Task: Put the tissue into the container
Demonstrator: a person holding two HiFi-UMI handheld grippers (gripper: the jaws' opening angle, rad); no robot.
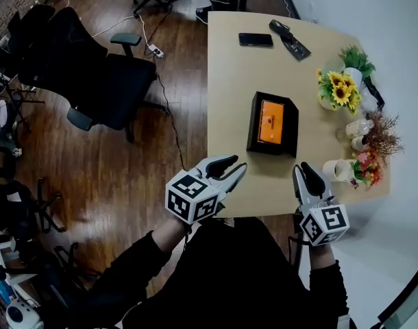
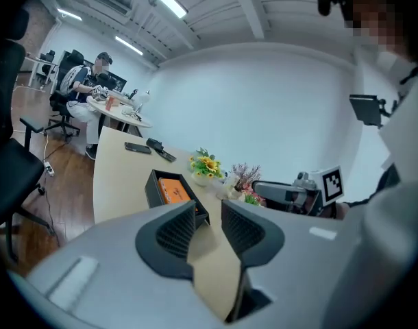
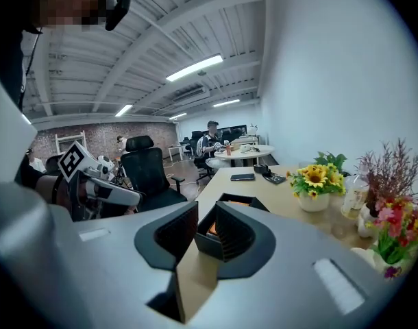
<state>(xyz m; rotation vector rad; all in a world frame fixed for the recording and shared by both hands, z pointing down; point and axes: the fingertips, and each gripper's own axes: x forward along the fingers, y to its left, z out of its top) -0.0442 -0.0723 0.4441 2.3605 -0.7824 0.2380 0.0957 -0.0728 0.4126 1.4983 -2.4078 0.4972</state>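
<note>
A black open box (image 1: 253,125) stands mid-table with an orange packet (image 1: 271,120) lying inside it. No loose tissue shows in any view. My left gripper (image 1: 238,164) hovers over the table's near edge, left of the box, jaws shut and empty. My right gripper (image 1: 303,170) hangs near the front right edge, jaws drawn together with nothing between them. In the left gripper view the box (image 2: 154,192) lies just beyond my left gripper (image 2: 209,211), and the right gripper (image 2: 264,187) shows to the right. The right gripper view has the box (image 3: 260,204) straight ahead of my right gripper (image 3: 205,218).
The beige table (image 1: 229,81) carries a phone (image 1: 255,40) and a black object (image 1: 289,40) at the far end. Sunflowers (image 1: 338,91), a bottle (image 1: 358,127), a white cup (image 1: 336,170) and pink flowers (image 1: 366,168) line its right side. A black office chair (image 1: 106,74) stands left.
</note>
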